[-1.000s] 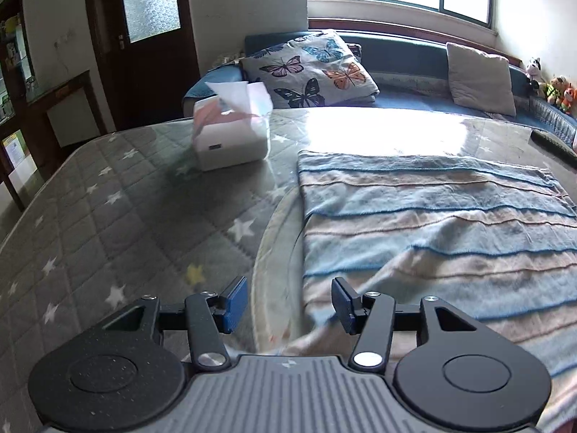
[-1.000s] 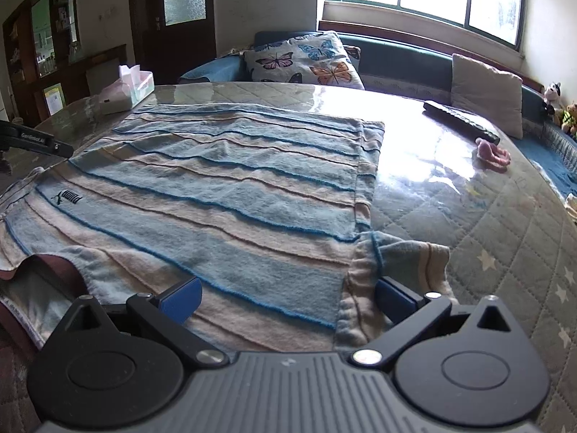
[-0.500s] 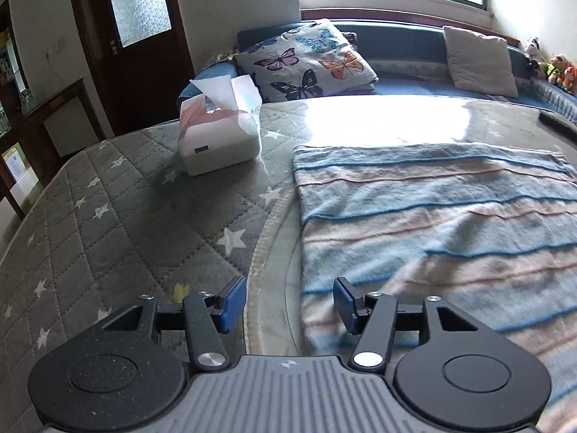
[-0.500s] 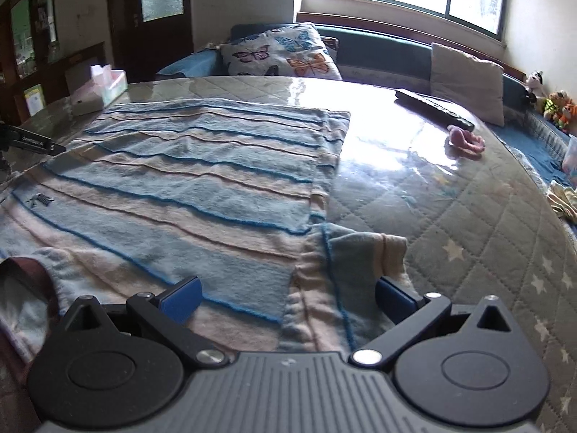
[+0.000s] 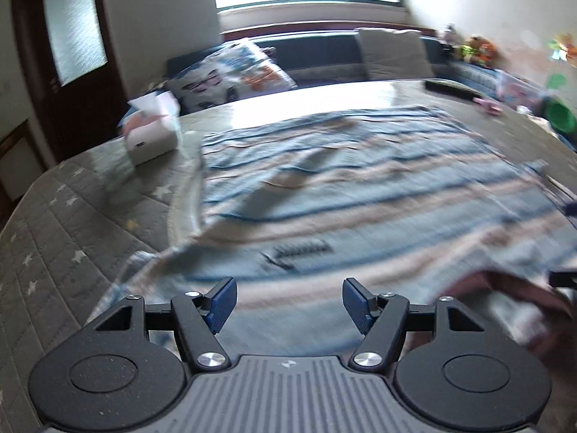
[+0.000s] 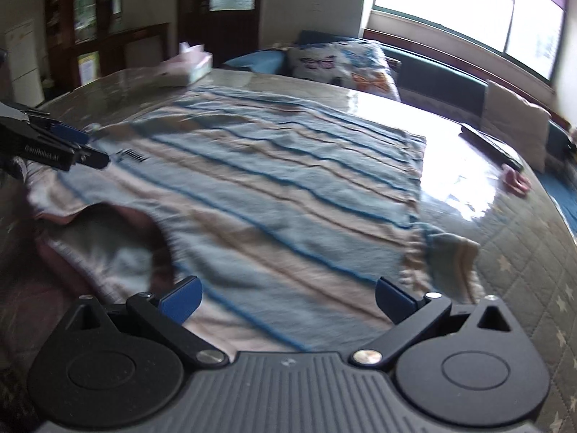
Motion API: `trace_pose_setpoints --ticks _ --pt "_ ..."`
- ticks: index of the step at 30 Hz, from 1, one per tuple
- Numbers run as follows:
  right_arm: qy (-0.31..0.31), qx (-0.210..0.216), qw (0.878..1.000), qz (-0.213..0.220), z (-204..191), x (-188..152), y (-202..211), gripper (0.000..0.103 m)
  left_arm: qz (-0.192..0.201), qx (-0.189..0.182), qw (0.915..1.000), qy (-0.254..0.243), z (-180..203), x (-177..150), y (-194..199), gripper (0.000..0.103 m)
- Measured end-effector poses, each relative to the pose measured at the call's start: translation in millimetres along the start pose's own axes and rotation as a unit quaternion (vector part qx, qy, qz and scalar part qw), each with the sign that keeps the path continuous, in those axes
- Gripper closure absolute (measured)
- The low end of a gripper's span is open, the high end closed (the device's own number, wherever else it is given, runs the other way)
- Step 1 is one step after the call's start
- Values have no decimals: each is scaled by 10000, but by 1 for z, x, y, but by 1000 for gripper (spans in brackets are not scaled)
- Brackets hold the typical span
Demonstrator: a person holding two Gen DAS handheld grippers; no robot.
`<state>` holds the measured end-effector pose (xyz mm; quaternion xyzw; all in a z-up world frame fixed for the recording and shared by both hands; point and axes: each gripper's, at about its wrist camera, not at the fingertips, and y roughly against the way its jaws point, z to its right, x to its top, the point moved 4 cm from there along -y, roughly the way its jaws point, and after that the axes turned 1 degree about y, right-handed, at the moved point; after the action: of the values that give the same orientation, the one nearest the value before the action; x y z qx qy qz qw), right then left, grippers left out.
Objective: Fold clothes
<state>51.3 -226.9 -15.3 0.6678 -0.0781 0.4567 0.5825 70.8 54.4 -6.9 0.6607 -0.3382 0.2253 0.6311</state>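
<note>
Left wrist view, blurred throughout: the left hand-held gripper fills the bottom of the frame with its blue-padded fingers spread wide and nothing between them, poised just above the near edge of the striped shirt. The shirt lies spread flat across the centre and right of the frame on the quilted desk, its small dark logo just above the gripper. A white tissue box stands at centre left, just off the shirt's far left corner. A butterfly cushion and a plain cushion sit on the sofa along the top, and a dark remote lies at upper right beyond the shirt. In the right wrist view the right hand-held gripper is likewise wide open at the bottom, empty, over the shirt's lower edge near the neck opening, which shows at lower left. The short sleeve lies crumpled at centre right on the starred desk cover. The left hand-held gripper reaches in from the left edge beside the logo. A small pink item rests by the remote at right, well apart from the shirt; the tissue box is at upper left.
</note>
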Motion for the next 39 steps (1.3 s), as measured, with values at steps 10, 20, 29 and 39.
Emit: trace_pose_setpoints --ticks 10,20,29,39 --pt "500 9 9987 82 -18 3 14 0 119 -15 9998 -181 24 -40 27 30" --pt "757 174 9970 15 -36 4 6 0 290 -22 9996 66 13 -41 50 30" --pt "404 148 9988 237 -33 43 -19 0 162 125 9995 241 3 -43 41 29" --pt "649 380 9972 24 -63 51 -53 0 183 545 9953 784 -35 -48 51 31"
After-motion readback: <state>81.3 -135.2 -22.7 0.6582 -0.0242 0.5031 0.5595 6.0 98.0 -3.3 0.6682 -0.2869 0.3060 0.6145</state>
